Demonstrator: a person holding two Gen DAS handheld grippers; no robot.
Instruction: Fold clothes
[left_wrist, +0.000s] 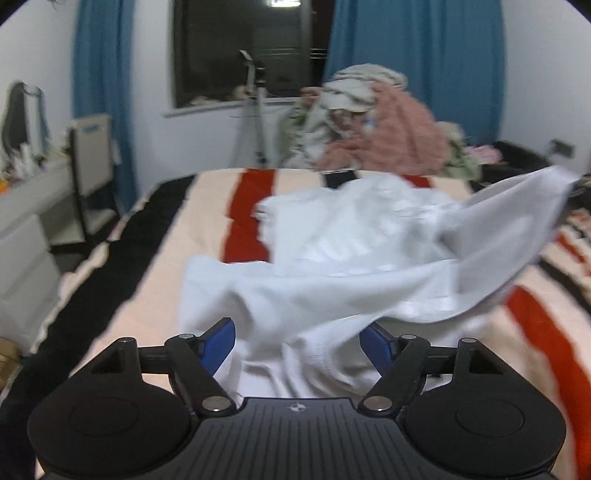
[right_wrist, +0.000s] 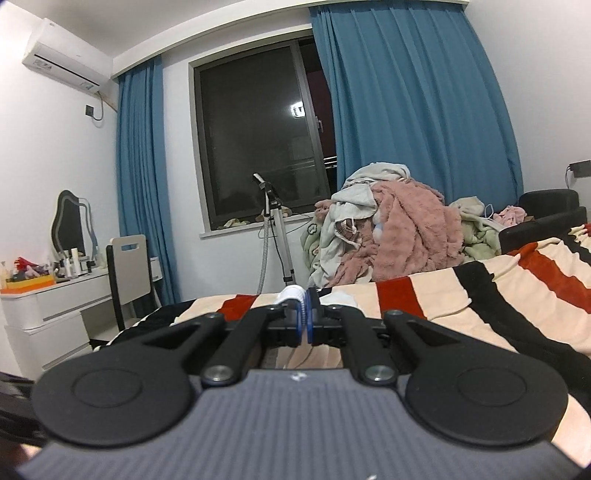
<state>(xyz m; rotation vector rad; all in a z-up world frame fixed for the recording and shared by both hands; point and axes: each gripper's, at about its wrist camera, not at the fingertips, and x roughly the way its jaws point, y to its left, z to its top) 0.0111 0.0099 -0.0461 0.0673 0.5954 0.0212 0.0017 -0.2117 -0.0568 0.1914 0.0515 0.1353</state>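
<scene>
A white garment lies crumpled on the striped blanket in the left wrist view, one corner lifted up toward the right edge. My left gripper is open, its blue pads spread on either side of the garment's near hem, which drapes between them. In the right wrist view my right gripper is shut, and a strip of white fabric shows pinched at the tips of its blue pads. The rest of the garment is hidden below that gripper.
A heap of pink, grey and green clothes rises beyond the bed's far end. A garment steamer stand is by the dark window. A white dresser and a chair stand at the left. Blue curtains hang behind.
</scene>
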